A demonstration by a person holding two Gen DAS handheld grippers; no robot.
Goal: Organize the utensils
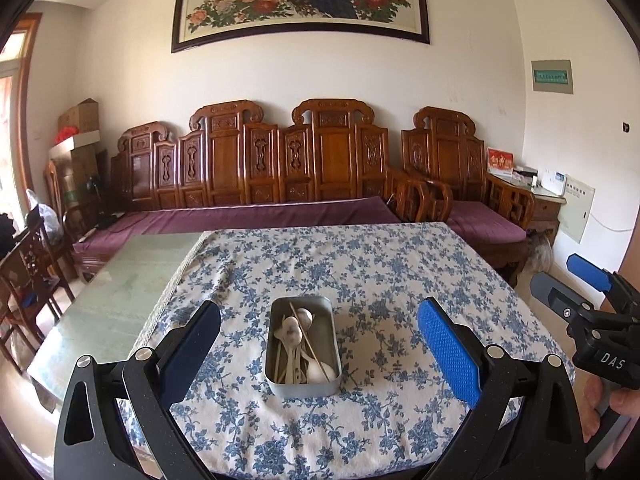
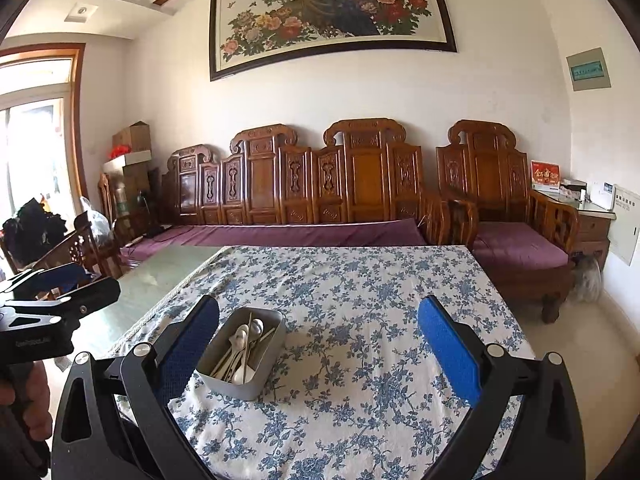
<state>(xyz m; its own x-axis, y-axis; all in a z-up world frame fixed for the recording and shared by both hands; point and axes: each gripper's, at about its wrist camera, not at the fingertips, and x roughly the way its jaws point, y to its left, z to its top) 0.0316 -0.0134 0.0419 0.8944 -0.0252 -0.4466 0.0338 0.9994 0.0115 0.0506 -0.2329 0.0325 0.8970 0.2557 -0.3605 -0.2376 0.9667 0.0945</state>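
Observation:
A grey metal tin stands on the blue-flowered tablecloth. It holds several white spoons and thin wooden chopsticks. My left gripper is open and empty, its fingers wide on either side of the tin, a little nearer than it. In the right wrist view the tin lies by the left finger, with spoons inside. My right gripper is open and empty over the cloth to the tin's right. It also shows in the left wrist view, held off the table's right edge.
The cloth covers the right part of a glass-topped table. A carved wooden sofa with purple cushions stands behind it, an armchair at the right. Wooden chairs stand at the left. The left gripper shows in the right wrist view.

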